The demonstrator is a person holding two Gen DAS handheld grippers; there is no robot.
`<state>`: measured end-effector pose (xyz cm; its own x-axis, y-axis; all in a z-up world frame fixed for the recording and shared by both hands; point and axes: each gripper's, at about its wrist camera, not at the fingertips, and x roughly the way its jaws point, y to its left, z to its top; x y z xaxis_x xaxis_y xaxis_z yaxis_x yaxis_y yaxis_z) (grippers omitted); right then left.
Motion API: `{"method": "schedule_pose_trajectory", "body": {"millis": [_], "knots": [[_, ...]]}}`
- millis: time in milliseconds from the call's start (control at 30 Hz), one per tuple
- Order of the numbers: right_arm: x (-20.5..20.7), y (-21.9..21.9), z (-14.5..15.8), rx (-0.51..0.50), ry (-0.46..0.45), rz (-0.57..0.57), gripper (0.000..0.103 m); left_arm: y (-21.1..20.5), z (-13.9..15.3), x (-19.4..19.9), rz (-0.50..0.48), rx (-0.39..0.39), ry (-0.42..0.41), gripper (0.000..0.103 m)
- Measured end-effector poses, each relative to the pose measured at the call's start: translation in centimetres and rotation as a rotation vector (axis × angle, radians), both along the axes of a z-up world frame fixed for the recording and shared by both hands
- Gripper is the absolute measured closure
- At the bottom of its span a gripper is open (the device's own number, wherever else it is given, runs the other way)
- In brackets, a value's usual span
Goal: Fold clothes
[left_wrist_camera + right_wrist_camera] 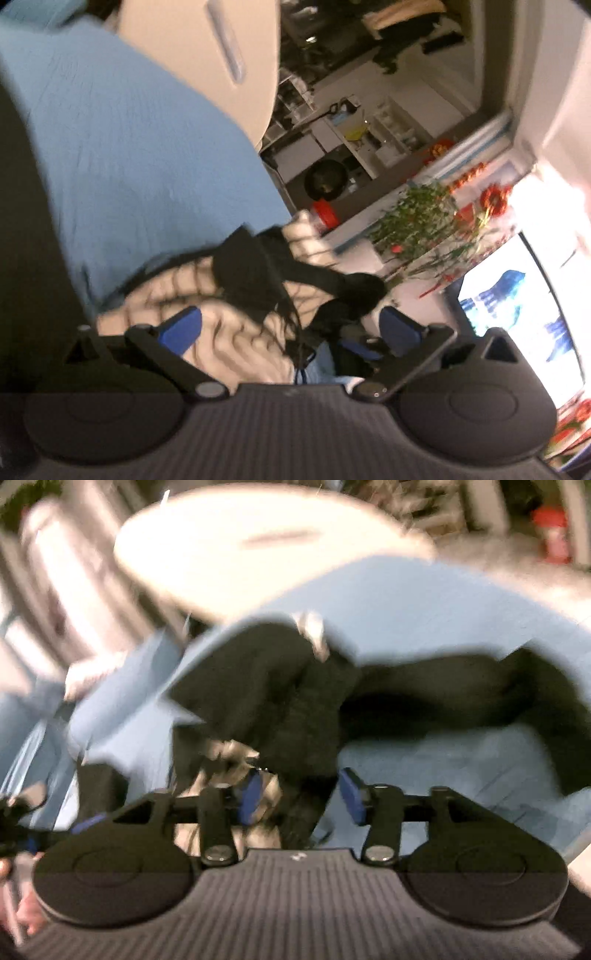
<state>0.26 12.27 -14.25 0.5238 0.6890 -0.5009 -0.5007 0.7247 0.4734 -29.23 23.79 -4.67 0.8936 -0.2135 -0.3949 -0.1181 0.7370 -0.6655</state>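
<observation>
The left hand-held gripper (290, 328) has its blue pads spread wide, released, with a bunched garment (236, 295) lying between and beyond them; whether either pad touches cloth is not clear. The garment is cream with dark stripes and has black parts, and it lies crumpled on a blue bed (129, 147).

The right hand-held gripper (301, 794) also stands parted. Black cloth (295, 701) runs between its pads, but the blur hides any contact.

The fabric looks soft, light and limp, so it would likely sag and slide unless pinched firmly. An edge or seam, such as a hem or shoulder, seems the best hold, one for each gripper, to spread it flat before folding.
</observation>
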Motion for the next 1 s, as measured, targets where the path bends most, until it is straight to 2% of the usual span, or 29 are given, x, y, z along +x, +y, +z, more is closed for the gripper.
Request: {"method": "schedule_pose_trajectory", "body": {"millis": [33, 67, 200, 267, 400, 467, 500, 567, 600, 633, 667, 733, 800, 833, 1000], "knots": [[0.1, -0.7, -0.1, 0.053, -0.019, -0.043, 0.026, -0.5, 1.3, 1.3, 0.007, 0.121, 0.03, 0.0], [0.4, -1.0, -0.4, 0.102, -0.006, -0.056, 0.026, -0.7, 1.7, 2.2, 0.008, 0.176, 0.033, 0.0], [2.2, -2.4, -1.5, 0.188, 0.116, -0.058, 0.024, -1.2, 1.8, 5.9, -0.012, 0.326, 0.071, 0.0], [2.9, -3.4, -1.7, 0.213, 0.166, -0.052, 0.024, -1.6, 0.9, 7.9, -0.043, 0.327, 0.08, 0.0], [2.6, -4.8, -1.7, 0.243, 0.223, -0.057, 0.022, -1.7, -2.7, 9.7, -0.124, 0.212, -0.012, 0.0], [2.1, -5.8, -2.2, 0.256, 0.26, -0.059, 0.022, -1.8, -4.0, 9.5, -0.133, 0.204, -0.042, 0.002], [1.8, -6.4, -2.5, 0.263, 0.281, -0.06, 0.022, -2.4, -4.7, 10.7, -0.133, 0.204, -0.046, 0.003], [1.5, -6.6, -2.5, 0.26, 0.294, -0.058, 0.021, -2.1, -6.3, 9.7, -0.14, 0.214, -0.07, 0.017], [1.3, -6.6, -2.4, 0.257, 0.298, -0.058, 0.021, -1.9, -6.7, 9.5, -0.13, 0.219, -0.056, 0.042], [1.3, -6.3, -2.5, 0.249, 0.306, -0.055, 0.021, -1.9, -7.1, 10.0, -0.121, 0.217, -0.046, 0.057], [1.4, -6.3, -2.5, 0.245, 0.311, -0.052, 0.021, -1.9, -7.5, 10.5, -0.112, 0.215, -0.038, 0.062], [1.4, -5.8, -2.8, 0.23, 0.325, -0.043, 0.021, -1.7, -7.1, 10.6, -0.093, 0.234, -0.05, 0.082], [1.3, -5.7, -3.1, 0.21, 0.325, -0.037, 0.021, -1.5, -6.9, 10.4, -0.075, 0.251, -0.059, 0.088], [1.2, -5.4, -3.1, 0.196, 0.322, -0.032, 0.021, -1.3, -6.7, 10.2, -0.05, 0.264, -0.066, 0.096], [0.8, -5.9, -3.3, 0.195, 0.323, -0.044, 0.021, 0.4, -4.5, 8.0, 0.097, 0.351, -0.125, 0.096]]}}
